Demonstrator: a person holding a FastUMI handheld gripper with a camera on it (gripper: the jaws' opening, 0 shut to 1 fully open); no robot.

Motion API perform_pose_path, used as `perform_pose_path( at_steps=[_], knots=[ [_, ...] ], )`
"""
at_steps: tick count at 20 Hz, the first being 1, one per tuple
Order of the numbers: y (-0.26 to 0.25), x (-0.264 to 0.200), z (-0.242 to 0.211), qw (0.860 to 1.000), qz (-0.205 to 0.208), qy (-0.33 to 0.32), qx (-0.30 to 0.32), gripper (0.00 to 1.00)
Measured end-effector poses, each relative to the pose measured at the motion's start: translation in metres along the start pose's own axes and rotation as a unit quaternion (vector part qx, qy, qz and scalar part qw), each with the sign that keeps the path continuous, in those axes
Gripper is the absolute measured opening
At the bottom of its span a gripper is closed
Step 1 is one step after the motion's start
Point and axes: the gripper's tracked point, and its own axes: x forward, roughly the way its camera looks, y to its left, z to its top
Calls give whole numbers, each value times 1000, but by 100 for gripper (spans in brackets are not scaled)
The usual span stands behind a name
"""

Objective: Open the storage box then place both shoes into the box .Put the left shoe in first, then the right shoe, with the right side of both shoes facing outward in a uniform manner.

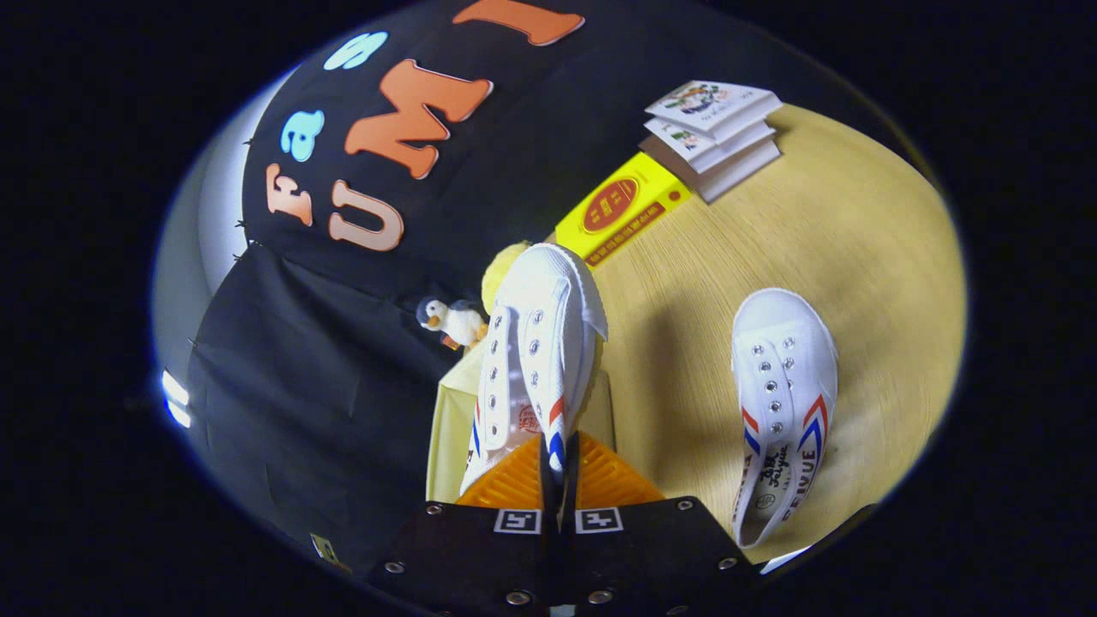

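1. Nearest us, the gripper (560, 480) has its two fingers pressed almost together on the side wall of the held shoe (536, 351), pinching the canvas by the striped quarter. We read this as a firm clamp on the thin upper.
2. We judge the held shoe to be light and soft: canvas that folds under the pinch, with a stiffer rubber sole and toe cap. Taking it by the collar or side wall suits it, though the toe may swing or sag ahead of the fingers.
3. It looks white, unlaced, with metal eyelets and red and blue chevron stripes near the heel. It reaches straight ahead from the fingers, toe pointing away.
4. Under it, just ahead of the fingers, a pale yellow box (450, 420) shows in part; we cannot tell how far open it is.
5. To the right of the fingers, well apart, the second shoe (784, 403) lies on the wooden table (874, 257), same white canvas and stripes, with lettering along its sole edge.
6. Beyond the held shoe's toe sit a yellow pack (619, 210) and stacked books (713, 133); a penguin toy (452, 323) stands to the left.
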Motion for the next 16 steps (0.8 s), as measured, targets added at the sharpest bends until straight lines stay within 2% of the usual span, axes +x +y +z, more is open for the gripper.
perform_pose_path(
  at_steps=[3,7,10,12,16],
  knots=[
    [58,-10,5,999,15,-13,-25,0],
    [113,19,-37,999,-6,15,-41,0],
    [113,57,-84,998,-36,49,-34,0],
    [105,80,-111,994,-70,72,-46,0],
    [97,109,-142,984,-127,102,-65,0]
  ],
)
